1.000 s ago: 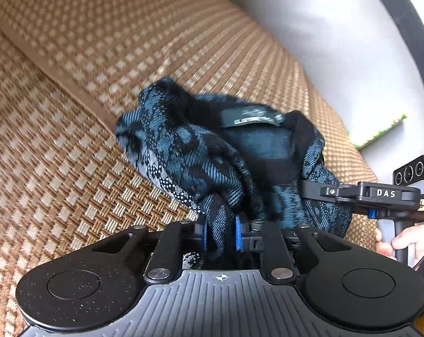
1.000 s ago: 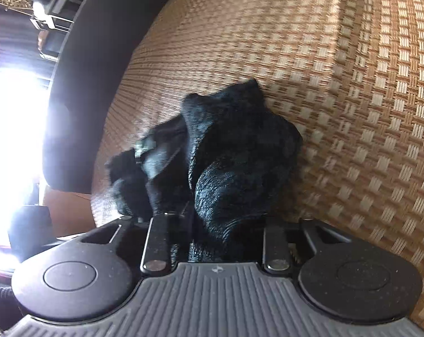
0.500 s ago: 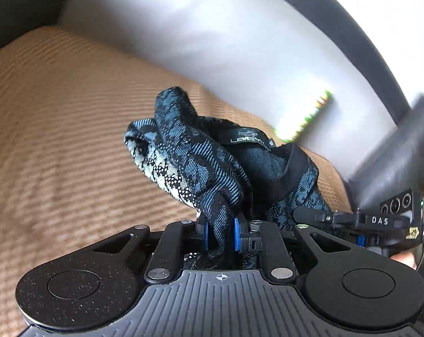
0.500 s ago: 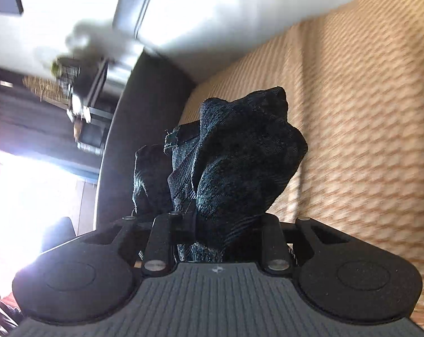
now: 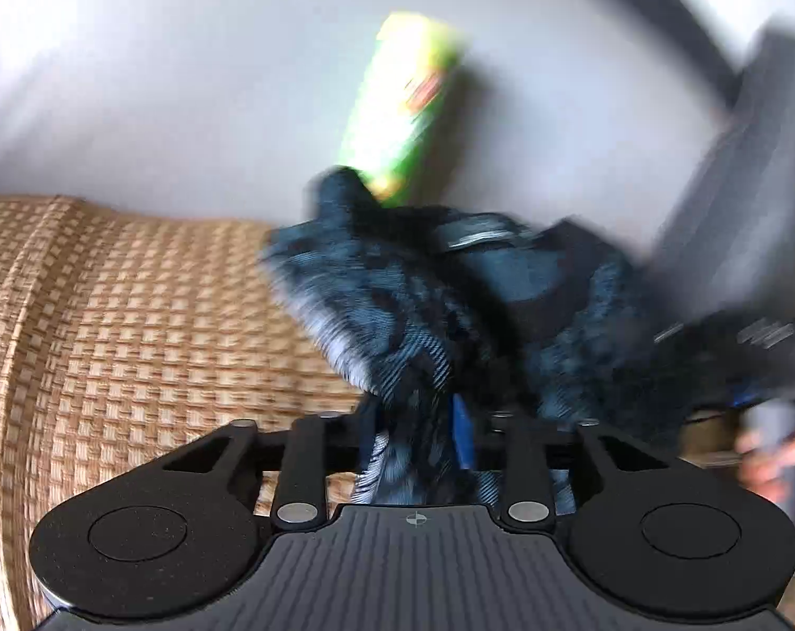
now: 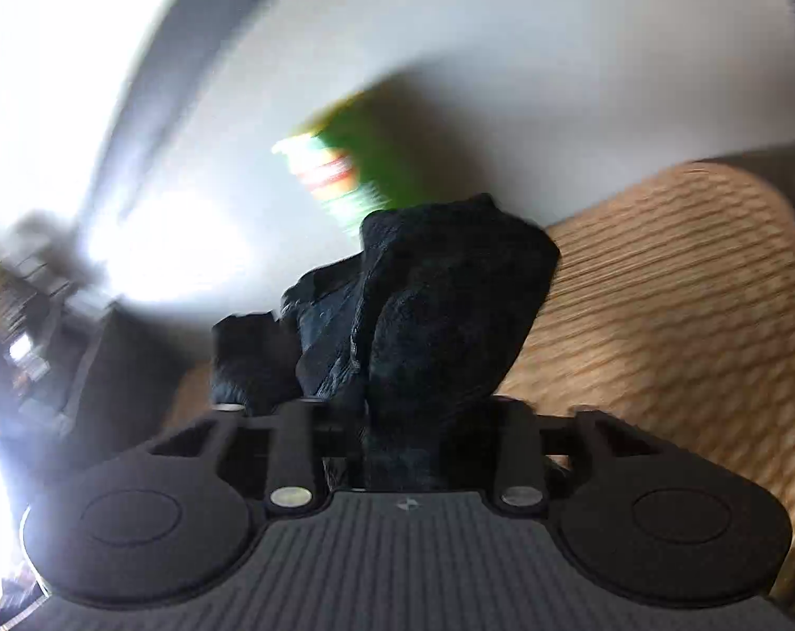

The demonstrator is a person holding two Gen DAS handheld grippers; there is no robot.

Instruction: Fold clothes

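Left wrist view: the left gripper (image 5: 415, 420) and right gripper (image 6: 402, 420) fingers each pinch the bunched-up, blurry dark blue patterned garment (image 5: 423, 310).

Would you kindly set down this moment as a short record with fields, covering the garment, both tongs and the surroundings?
garment: dark blue patterned knit garment, bunched, held up between both tongs
left tongs: shut on the garment's fabric
right tongs: shut on another bunch of the same garment
surface: tan woven mat below and beside the garment
background: pale grey cushion with a green packet against it
person: a hand at the right edge of the left wrist view
image quality: blurred by motion in both views
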